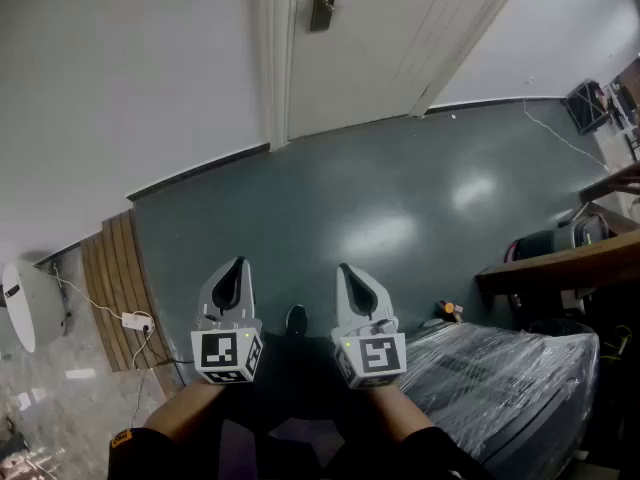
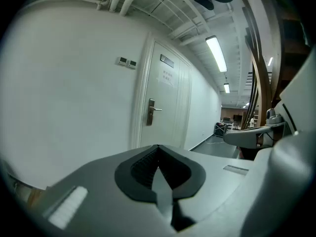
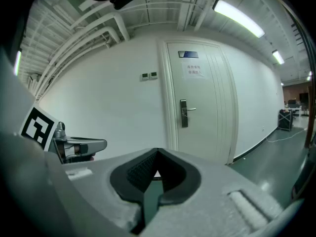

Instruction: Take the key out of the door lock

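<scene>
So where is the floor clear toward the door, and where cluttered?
Free: the wide green floor up to the door. Crowded: the wrapped bundle and wooden furniture at the right; the slatted panel with a power strip at the left.

White wall filled upper left; glossy dark floor ran across centre; wooden slat panel sat lower left; ceiling strip light was on.

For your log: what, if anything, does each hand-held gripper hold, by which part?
Nothing: left hand-held gripper and right hand-held gripper are both shut, empty.
</scene>
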Action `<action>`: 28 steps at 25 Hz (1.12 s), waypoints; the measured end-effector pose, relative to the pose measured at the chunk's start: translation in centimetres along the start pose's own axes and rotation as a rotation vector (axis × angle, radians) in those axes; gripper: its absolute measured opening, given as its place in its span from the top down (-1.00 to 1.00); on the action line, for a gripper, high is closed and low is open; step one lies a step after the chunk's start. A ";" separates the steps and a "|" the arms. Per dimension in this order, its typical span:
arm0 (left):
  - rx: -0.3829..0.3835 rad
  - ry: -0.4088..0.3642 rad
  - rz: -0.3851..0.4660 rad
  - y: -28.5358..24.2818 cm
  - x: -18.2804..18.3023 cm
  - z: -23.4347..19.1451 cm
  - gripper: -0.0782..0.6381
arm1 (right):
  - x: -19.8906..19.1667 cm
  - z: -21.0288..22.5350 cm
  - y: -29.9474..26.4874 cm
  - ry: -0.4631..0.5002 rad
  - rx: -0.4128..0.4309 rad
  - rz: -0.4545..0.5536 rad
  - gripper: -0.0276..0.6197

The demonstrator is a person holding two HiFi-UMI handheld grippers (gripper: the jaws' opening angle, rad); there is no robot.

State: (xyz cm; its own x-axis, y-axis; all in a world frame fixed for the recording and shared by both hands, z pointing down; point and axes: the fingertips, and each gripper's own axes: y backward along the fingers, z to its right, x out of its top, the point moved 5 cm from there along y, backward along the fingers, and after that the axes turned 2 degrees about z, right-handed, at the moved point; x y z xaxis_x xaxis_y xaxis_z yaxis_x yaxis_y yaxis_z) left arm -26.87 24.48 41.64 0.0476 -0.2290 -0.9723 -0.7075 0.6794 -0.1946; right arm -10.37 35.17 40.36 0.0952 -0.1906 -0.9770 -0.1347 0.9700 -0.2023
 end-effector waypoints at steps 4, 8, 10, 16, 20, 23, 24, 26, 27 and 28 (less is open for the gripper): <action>0.004 -0.002 0.002 0.2 0.0 0.2 0.73 | 0.1 0.2 0.1 -0.016 -0.007 -0.014 0.94; 0.007 -0.008 0.007 0.0 0.3 0.3 0.73 | 0.1 0.6 -0.1 -0.051 0.007 -0.016 0.94; 0.007 -0.013 0.010 -0.2 0.5 0.5 0.73 | 0.1 0.9 -0.2 -0.069 0.011 -0.016 0.94; -0.007 -0.028 0.013 -1.5 1.2 1.5 0.73 | 0.6 2.4 0.0 -0.092 -0.005 0.006 0.94; -0.027 -0.037 0.016 -2.6 1.7 2.5 0.73 | 0.8 3.5 0.3 -0.098 -0.025 0.016 0.94; -0.039 -0.038 0.024 -3.9 2.2 2.8 0.73 | 0.9 4.3 -0.2 -0.100 -0.040 0.019 0.94; -0.046 -0.038 0.028 -4.4 2.4 3.0 0.73 | 1.0 4.7 -0.4 -0.099 -0.045 0.021 0.94; -0.065 -0.036 0.033 -5.4 2.8 3.4 0.73 | 1.7 5.4 -1.2 -0.105 -0.057 0.021 0.94; -0.074 -0.035 0.033 -6.0 2.9 3.5 0.73 | 2.2 5.7 -1.7 -0.112 -0.067 0.017 0.94; -0.083 -0.034 0.031 -6.5 2.9 3.6 0.73 | 2.4 6.1 -2.0 -0.119 -0.084 0.011 0.94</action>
State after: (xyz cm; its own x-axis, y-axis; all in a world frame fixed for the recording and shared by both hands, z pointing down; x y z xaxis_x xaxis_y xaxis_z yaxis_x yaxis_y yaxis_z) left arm -19.58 21.93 39.57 0.0480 -0.1843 -0.9817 -0.7648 0.6254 -0.1548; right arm -3.84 33.65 38.80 0.2088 -0.1561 -0.9654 -0.2184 0.9548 -0.2017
